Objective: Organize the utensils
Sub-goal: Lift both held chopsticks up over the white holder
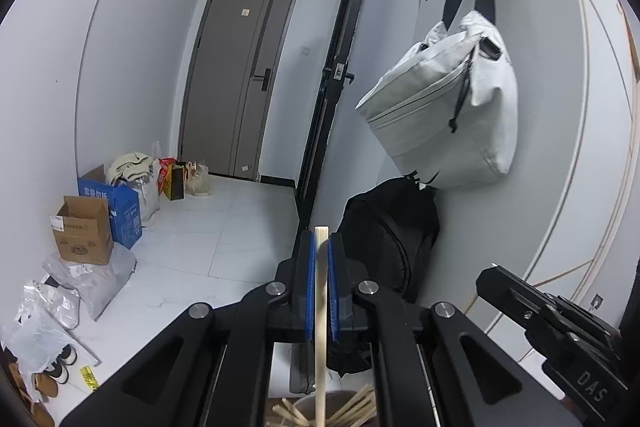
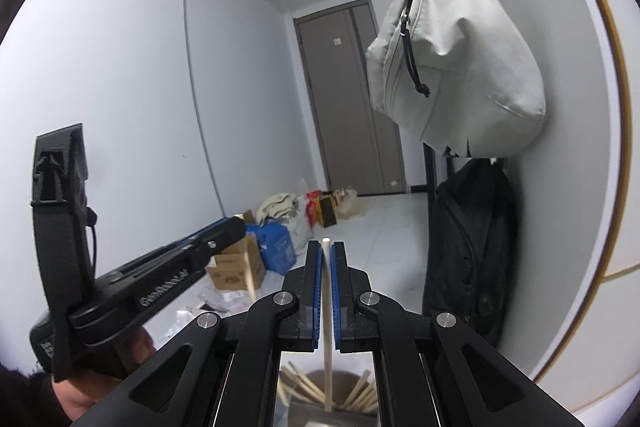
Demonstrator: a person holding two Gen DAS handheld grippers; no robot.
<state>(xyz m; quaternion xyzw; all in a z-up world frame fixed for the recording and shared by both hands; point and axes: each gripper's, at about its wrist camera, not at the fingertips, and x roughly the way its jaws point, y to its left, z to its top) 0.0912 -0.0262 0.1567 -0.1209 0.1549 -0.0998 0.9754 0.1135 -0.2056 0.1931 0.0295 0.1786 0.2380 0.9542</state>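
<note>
My left gripper (image 1: 320,247) is shut on a pale wooden chopstick (image 1: 321,327) that stands upright between its blue pads. Its lower end hangs over a round holder (image 1: 316,411) with several chopsticks in it. My right gripper (image 2: 326,253) is shut on a thinner chopstick (image 2: 328,331), upright, its lower end over the same holder (image 2: 320,393). The left gripper (image 2: 224,231) also shows in the right wrist view, holding its chopstick (image 2: 250,277). The right gripper's body (image 1: 552,323) shows at the lower right of the left wrist view.
A grey bag (image 1: 444,107) hangs on the wall to the right, above a black backpack (image 1: 388,239). Cardboard boxes (image 1: 84,231), a blue box (image 1: 120,207) and plastic bags lie along the left wall. A grey door (image 1: 240,79) is at the far end of the hall.
</note>
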